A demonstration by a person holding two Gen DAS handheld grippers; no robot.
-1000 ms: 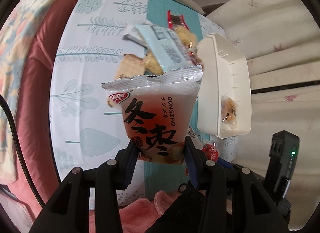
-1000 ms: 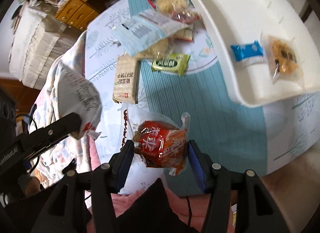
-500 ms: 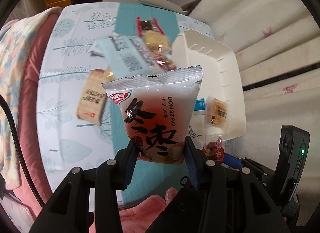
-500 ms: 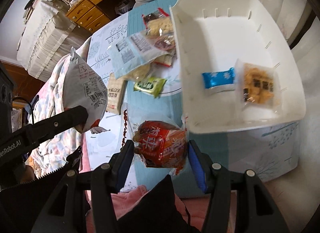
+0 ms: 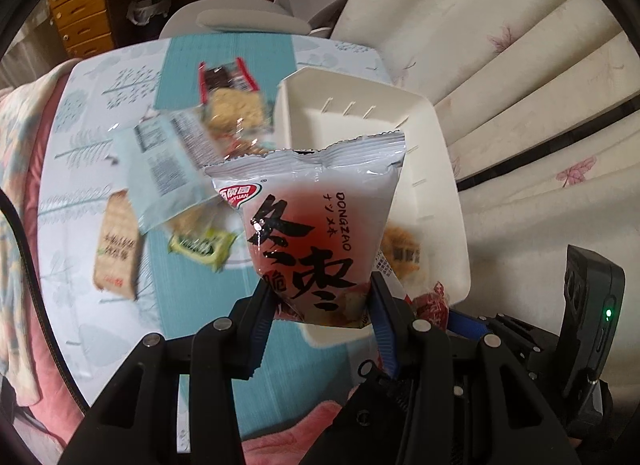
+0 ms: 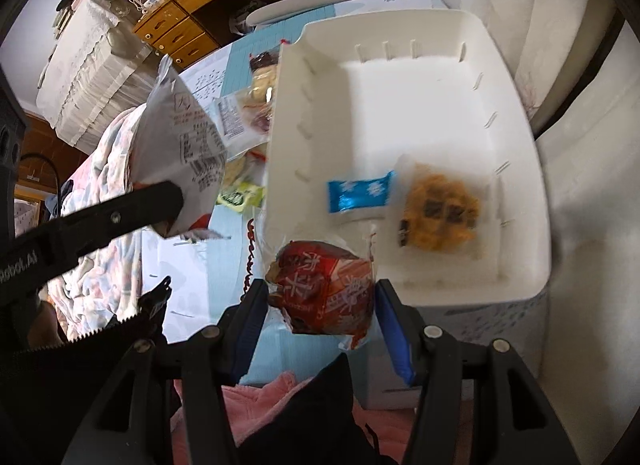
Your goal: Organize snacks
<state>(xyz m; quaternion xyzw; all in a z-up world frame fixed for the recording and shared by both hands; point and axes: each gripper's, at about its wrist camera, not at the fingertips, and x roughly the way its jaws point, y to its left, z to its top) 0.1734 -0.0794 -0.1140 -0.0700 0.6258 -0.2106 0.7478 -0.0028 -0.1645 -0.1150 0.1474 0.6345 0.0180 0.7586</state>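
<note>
My left gripper [image 5: 320, 297] is shut on a white-and-red Dongzao snack bag [image 5: 316, 225], held upright in the air near the white bin's [image 5: 444, 169] near left corner. The bag's back [image 6: 180, 137] shows in the right wrist view. My right gripper [image 6: 320, 301] is shut on a red snack packet [image 6: 324, 293], held just above the white bin's [image 6: 520, 153] near left rim. In the bin lie a blue packet [image 6: 358, 195] and a clear-wrapped brown pastry [image 6: 440, 207].
Loose snacks lie on the table left of the bin: a pale blue bag [image 5: 164, 169], a tan biscuit pack [image 5: 116, 249], a green packet [image 5: 200, 245] and a red-edged cracker pack [image 5: 232, 101]. A grey chair [image 5: 248, 17] and wooden drawers [image 5: 80, 13] stand behind. Curtains hang right.
Both grippers moved right towards the bin with their packets still held. The bin now fills more of the right wrist view, and the red packet hangs at its near rim.
</note>
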